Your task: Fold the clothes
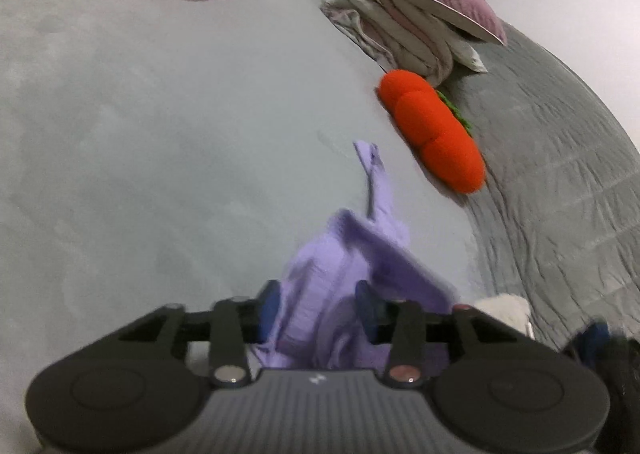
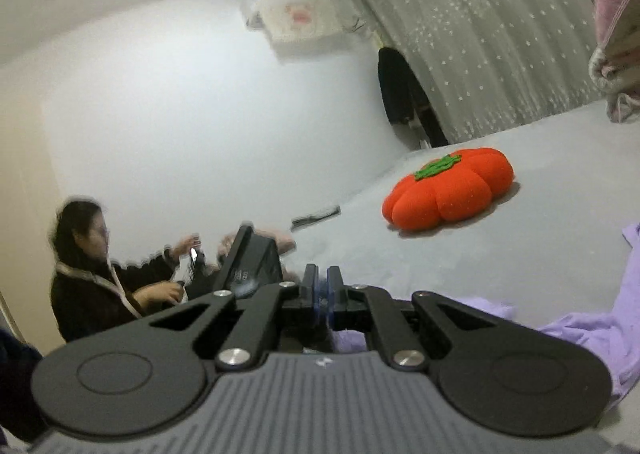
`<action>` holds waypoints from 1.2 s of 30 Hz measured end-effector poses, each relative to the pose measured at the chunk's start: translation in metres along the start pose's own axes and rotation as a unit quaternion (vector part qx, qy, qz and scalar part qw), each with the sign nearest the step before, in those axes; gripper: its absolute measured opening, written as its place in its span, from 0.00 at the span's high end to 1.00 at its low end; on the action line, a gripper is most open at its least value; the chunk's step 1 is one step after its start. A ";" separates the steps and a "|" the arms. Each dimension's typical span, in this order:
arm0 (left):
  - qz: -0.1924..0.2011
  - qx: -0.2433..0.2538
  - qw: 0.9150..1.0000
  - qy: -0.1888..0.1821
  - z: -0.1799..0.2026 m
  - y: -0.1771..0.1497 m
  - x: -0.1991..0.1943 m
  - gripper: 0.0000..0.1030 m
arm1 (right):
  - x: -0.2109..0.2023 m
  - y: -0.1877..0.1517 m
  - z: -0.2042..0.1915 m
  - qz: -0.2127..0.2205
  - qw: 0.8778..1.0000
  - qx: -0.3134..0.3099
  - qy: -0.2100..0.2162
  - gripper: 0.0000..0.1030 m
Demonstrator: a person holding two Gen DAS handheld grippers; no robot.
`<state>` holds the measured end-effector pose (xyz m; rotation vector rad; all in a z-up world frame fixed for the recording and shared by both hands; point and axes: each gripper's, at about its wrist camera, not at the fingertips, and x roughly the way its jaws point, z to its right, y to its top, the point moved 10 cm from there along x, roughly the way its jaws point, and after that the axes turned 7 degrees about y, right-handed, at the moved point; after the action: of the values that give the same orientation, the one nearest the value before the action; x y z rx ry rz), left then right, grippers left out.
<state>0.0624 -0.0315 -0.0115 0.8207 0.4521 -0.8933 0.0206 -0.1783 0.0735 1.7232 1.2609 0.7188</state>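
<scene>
The lilac garment (image 1: 352, 254) lies bunched on the near side of the bed (image 1: 160, 134). The left tool (image 1: 316, 310) stands wide with a fold of it between its fingers; the right tool (image 2: 323, 286) is closed, seemingly on nothing. The cloth is being gathered, I judge; next, spread it flat.
</scene>
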 end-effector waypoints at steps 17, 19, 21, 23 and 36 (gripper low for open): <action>-0.031 0.130 0.989 0.065 -0.002 -0.030 0.010 0.58 | 0.026 -0.053 0.058 -0.169 0.967 0.032 -0.191 0.82; -0.040 0.140 0.987 0.064 -0.002 -0.036 0.012 0.58 | 0.029 -0.057 0.059 -0.177 0.963 0.036 -0.199 0.62; -0.044 0.155 0.984 0.074 -0.004 -0.042 0.015 0.58 | 0.032 -0.058 0.060 -0.185 0.963 0.032 -0.196 0.61; -0.044 0.170 0.981 0.085 -0.005 -0.047 0.018 0.58 | 0.034 -0.063 0.059 -0.192 0.963 0.030 -0.186 0.61; -0.028 0.276 0.950 0.144 0.002 -0.068 0.010 0.90 | 0.028 -0.069 0.076 -0.200 0.954 0.009 -0.224 0.88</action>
<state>0.0119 -0.0626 -0.0466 1.4707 0.4867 -0.9709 0.0616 -0.1668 -0.0242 1.4662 1.2338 0.0691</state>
